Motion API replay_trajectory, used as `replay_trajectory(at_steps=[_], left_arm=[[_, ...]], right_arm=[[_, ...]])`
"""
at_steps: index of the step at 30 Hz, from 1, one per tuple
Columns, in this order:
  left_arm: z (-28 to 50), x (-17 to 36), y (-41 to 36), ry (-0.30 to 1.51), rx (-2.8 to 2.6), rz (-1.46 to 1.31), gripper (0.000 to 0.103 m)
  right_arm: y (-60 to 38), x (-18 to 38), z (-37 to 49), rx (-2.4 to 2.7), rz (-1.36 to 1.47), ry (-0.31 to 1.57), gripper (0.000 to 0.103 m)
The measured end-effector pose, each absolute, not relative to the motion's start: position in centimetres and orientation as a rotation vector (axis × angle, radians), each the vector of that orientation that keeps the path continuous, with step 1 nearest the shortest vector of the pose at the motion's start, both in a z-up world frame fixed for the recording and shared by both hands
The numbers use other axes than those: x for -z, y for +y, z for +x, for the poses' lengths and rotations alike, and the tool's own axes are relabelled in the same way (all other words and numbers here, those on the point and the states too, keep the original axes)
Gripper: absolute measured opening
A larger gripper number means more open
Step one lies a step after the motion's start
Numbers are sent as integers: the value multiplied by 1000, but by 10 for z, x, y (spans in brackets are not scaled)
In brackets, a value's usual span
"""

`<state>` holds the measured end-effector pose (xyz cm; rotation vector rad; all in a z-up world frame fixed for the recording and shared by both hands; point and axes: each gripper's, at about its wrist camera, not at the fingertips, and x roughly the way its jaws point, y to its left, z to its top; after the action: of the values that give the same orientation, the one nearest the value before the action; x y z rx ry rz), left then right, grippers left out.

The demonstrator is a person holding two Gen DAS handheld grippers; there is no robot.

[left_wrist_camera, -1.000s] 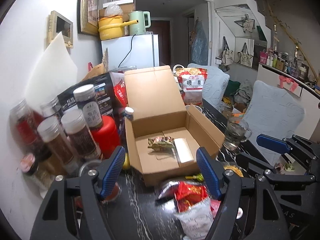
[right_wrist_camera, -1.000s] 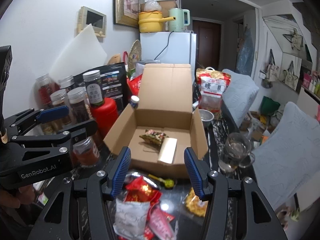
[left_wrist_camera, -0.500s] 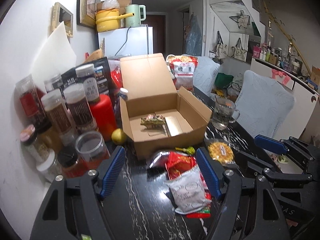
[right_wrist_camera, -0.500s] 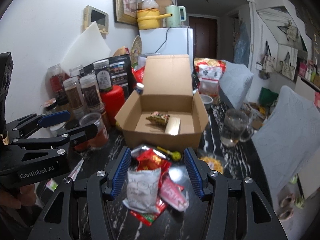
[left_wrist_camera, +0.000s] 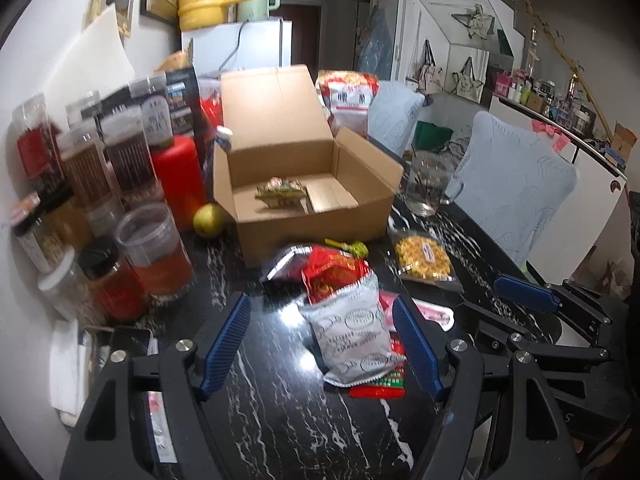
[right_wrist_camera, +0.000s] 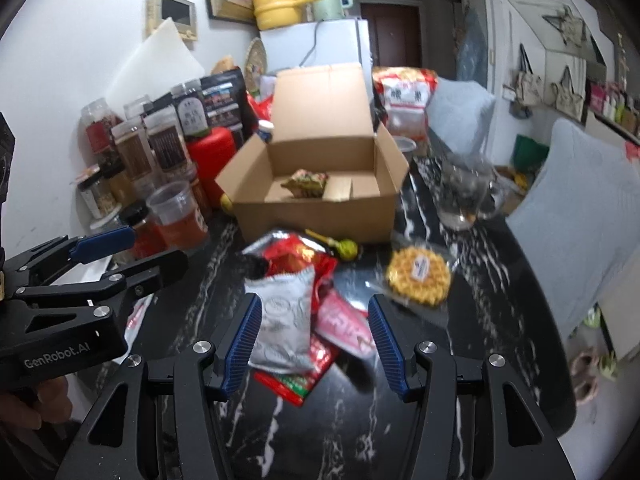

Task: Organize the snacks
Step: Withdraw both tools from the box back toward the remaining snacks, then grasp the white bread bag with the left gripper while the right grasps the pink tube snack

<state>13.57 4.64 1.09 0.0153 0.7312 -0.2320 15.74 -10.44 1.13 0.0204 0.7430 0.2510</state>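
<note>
An open cardboard box (left_wrist_camera: 316,216) (right_wrist_camera: 320,216) stands on the black marble table (left_wrist_camera: 280,420) with a green-gold snack pack (left_wrist_camera: 280,192) (right_wrist_camera: 306,182) inside. In front of it lies a pile of snacks: a grey-white pouch (left_wrist_camera: 352,336) (right_wrist_camera: 284,320), a red bag (left_wrist_camera: 332,272) (right_wrist_camera: 300,258), a pink packet (right_wrist_camera: 344,324), a green lollipop (left_wrist_camera: 352,247) (right_wrist_camera: 344,249) and a clear bag of yellow snacks (left_wrist_camera: 424,258) (right_wrist_camera: 418,276). My left gripper (left_wrist_camera: 320,344) is open above the pile. My right gripper (right_wrist_camera: 314,340) is open above it too, also showing at the right of the left wrist view (left_wrist_camera: 528,298). Both are empty.
Several spice jars (left_wrist_camera: 120,160) (right_wrist_camera: 160,148), a red canister (left_wrist_camera: 180,176) and a plastic cup (left_wrist_camera: 152,248) crowd the left wall. A yellow fruit (left_wrist_camera: 208,220) lies beside the box. A glass mug (left_wrist_camera: 428,184) (right_wrist_camera: 464,196) stands right of the box. Cushioned chairs (right_wrist_camera: 580,216) line the table's right edge.
Both grippers have pulled back from the box toward the near table edge. The snack pile now lies between the fingers of each. Both stay open.
</note>
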Motion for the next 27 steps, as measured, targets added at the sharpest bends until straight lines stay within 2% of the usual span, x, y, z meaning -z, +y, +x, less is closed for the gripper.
replay_trajectory(at_steps=[27], left_arm=[[203, 92, 6, 1001, 263, -83, 73]], right_arm=[[-150, 60, 213, -167, 42, 912, 55]])
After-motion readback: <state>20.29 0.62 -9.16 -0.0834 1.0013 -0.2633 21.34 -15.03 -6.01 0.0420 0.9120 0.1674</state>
